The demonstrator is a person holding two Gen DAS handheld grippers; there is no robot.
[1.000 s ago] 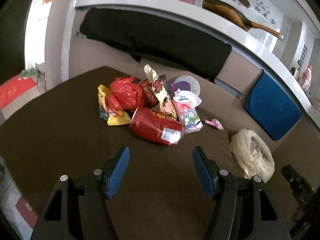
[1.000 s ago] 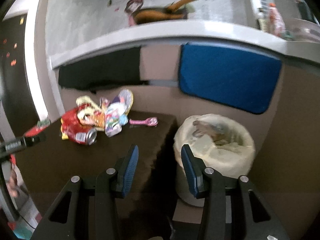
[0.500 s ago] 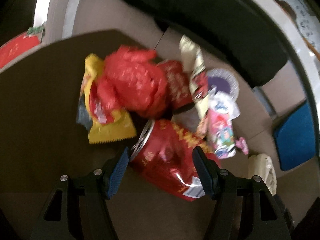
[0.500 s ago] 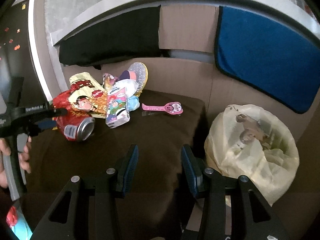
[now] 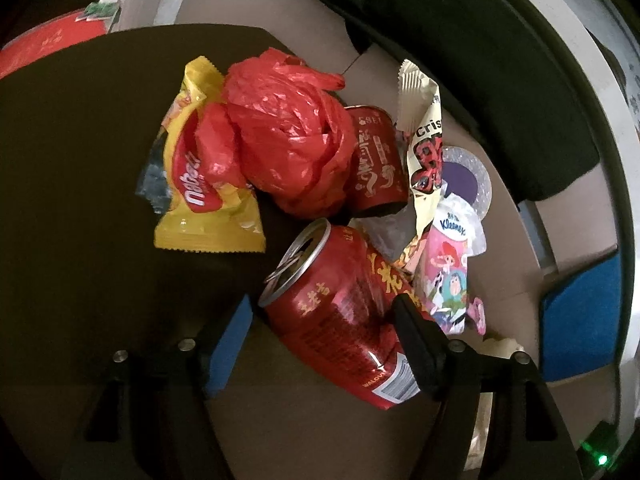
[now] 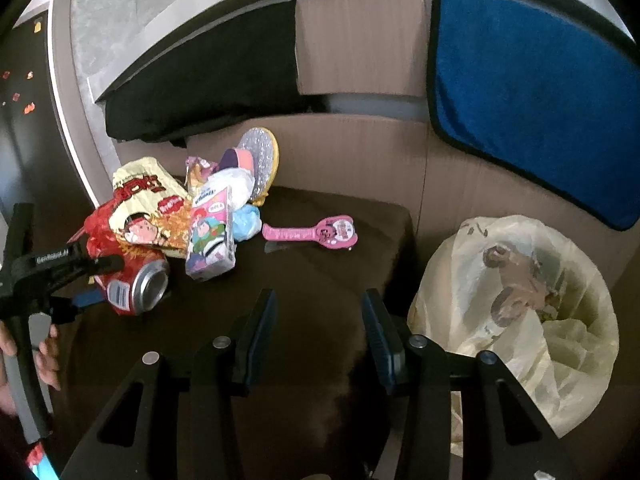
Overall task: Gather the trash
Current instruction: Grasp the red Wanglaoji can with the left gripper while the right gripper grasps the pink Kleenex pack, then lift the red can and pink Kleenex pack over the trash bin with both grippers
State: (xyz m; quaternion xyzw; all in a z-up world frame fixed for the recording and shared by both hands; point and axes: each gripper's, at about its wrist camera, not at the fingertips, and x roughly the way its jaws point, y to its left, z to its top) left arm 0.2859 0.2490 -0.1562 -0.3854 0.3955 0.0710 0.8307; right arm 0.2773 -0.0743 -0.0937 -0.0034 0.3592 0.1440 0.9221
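A red drink can (image 5: 340, 300) lies on its side on the dark brown table (image 5: 80, 160), at the near edge of a trash pile. My left gripper (image 5: 322, 308) straddles it, and its jaws are opening; the blue left pad (image 5: 236, 332) stands clear of the can. In the right wrist view the same left gripper (image 6: 60, 264) reaches around the can (image 6: 136, 284). My right gripper (image 6: 318, 300) hangs open over the bare table with nothing between its fingers. The bin lined with a pale yellow bag (image 6: 520, 300) is just to its right.
The pile holds a red plastic bag (image 5: 288, 136), a yellow snack wrapper (image 5: 200, 200), a second red can (image 5: 376, 160), a cream snack bag (image 5: 424, 140) and a cartoon tissue pack (image 5: 444, 280). A pink toy (image 6: 312, 234) lies apart. Cardboard walls carry a blue cloth (image 6: 520, 100).
My left gripper came forward and down onto the pile, rolled, and now has the can between wider jaws. My right gripper moved in lower over the table, and the bin now sits at its right.
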